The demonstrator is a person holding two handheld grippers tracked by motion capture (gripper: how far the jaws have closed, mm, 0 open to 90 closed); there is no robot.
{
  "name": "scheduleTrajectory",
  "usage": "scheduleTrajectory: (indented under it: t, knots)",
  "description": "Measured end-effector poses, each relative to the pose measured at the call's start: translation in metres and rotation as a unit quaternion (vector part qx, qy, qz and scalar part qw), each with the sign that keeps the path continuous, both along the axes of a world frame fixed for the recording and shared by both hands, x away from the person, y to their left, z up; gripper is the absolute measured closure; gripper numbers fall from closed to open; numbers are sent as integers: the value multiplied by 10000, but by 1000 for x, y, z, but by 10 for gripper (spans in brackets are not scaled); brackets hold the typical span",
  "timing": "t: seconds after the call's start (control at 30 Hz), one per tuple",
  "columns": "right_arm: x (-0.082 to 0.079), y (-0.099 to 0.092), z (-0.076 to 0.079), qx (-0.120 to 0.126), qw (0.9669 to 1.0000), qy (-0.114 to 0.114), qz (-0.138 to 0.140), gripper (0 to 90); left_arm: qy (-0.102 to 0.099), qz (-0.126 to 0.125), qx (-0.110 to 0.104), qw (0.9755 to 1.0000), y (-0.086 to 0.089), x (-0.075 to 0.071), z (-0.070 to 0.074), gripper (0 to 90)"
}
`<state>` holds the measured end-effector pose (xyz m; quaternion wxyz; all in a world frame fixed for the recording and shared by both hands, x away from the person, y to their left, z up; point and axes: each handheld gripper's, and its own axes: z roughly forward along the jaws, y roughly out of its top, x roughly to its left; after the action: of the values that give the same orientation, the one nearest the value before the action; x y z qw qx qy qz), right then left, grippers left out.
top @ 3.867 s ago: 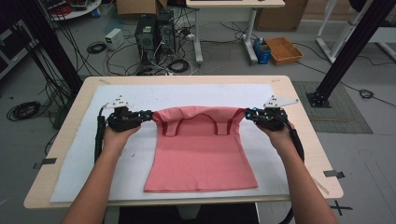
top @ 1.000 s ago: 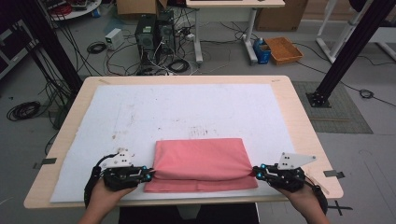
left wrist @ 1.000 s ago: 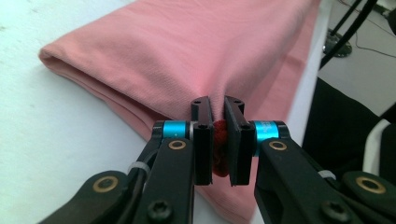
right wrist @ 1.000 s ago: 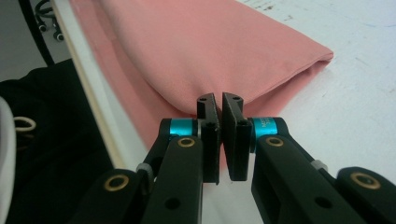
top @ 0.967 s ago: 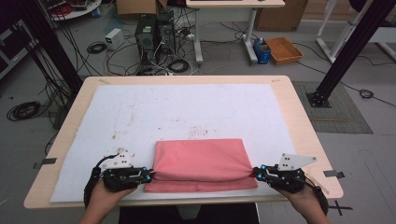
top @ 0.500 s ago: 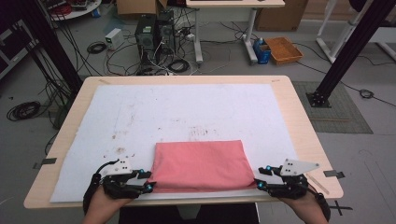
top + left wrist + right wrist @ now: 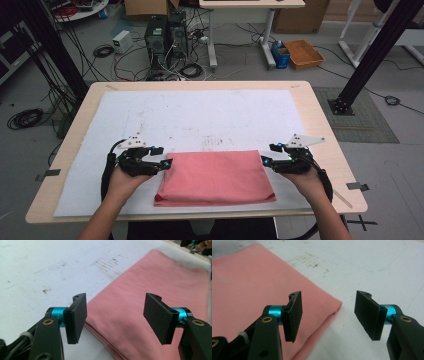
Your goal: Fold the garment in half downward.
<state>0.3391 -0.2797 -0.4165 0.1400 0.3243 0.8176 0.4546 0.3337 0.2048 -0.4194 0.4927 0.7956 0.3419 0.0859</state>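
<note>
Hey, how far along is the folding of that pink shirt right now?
Done: the pink shirt lies folded into a flat rectangle near the front edge of the white mat. In hand: nothing; the left gripper and right gripper sit at its far corners, their jaws having just been opening, no cloth pinched. Left: probably another fold, if a smaller bundle is wanted.

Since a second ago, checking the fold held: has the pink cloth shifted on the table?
No. The pink cloth lies folded in the same spot near the table's front edge, below the dark smudges; only the grippers left it, their jaws having just been opening.
</note>
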Motion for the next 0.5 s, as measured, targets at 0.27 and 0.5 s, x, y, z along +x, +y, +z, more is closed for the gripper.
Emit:
scheduleTrajectory:
  t: [0.27, 0.5]
  knots:
    - [33, 13, -16, 19, 9982, 574, -174, 402, 198, 222, 207, 9993, 2, 20, -16, 351]
    - [41, 25, -29, -435, 9954, 858, 21, 573, 492, 280, 286, 9980, 2, 25, -23, 404]
